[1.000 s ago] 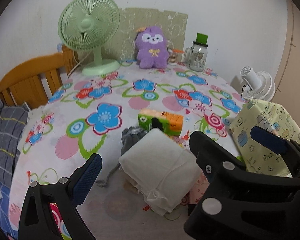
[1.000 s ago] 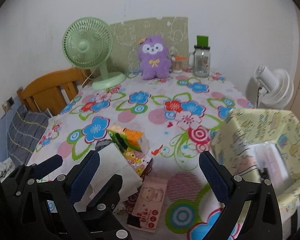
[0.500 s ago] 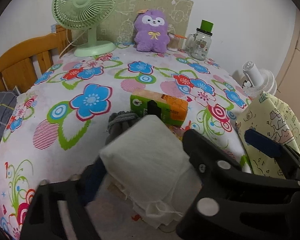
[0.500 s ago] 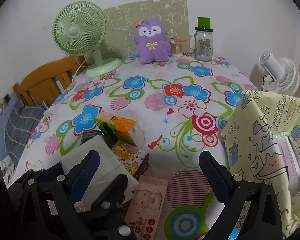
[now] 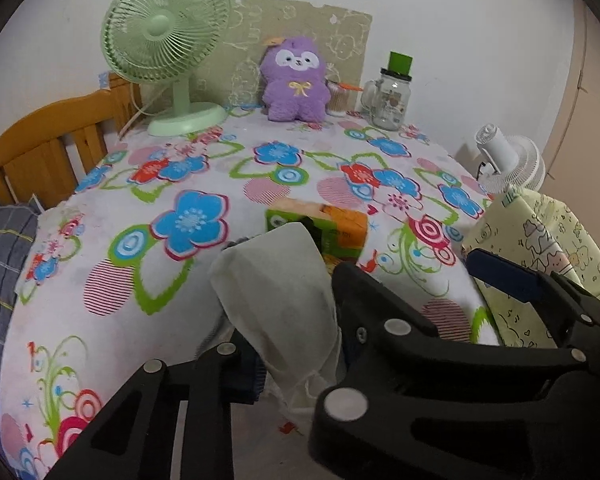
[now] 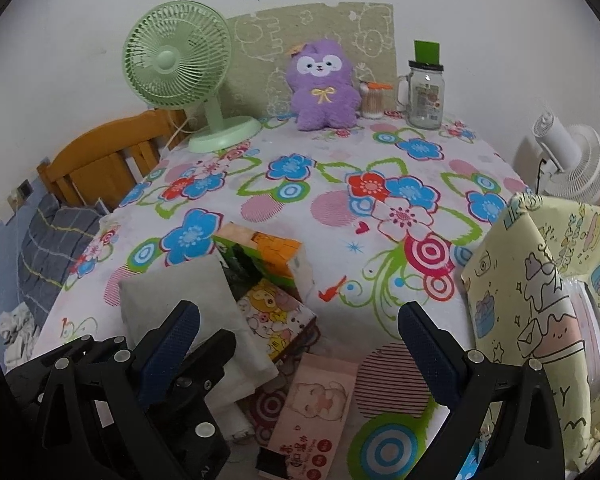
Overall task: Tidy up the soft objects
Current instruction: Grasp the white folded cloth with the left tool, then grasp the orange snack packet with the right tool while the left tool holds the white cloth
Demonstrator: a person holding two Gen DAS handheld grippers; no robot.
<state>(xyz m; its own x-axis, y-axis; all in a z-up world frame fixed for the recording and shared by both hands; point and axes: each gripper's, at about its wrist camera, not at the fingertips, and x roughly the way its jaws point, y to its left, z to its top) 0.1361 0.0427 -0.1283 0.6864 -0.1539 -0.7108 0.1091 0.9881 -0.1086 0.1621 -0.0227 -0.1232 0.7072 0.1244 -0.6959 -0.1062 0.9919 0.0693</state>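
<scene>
My left gripper (image 5: 296,344) is shut on a folded white cloth (image 5: 278,284) and holds its end lifted off the flowered table (image 5: 180,280); the cloth (image 6: 188,300) also shows in the right wrist view. My right gripper (image 6: 300,336) is open and empty above tissue packs: a green-orange pack (image 6: 268,256), a cartoon pack (image 6: 276,312) and a pink baby-print pack (image 6: 312,408). A yellow cartoon-print fabric bin (image 6: 540,312) stands at the right. A purple plush toy (image 6: 324,84) sits at the far edge.
A green desk fan (image 6: 180,68), a glass jar with a green lid (image 6: 424,96) and a cotton-swab cup (image 6: 372,100) stand at the back. A wooden chair (image 6: 100,160) is on the left, a white fan (image 6: 568,160) beyond the right edge.
My left gripper moved in and shut on the white cloth, raising its end. The right gripper shifted forward slightly and stayed open.
</scene>
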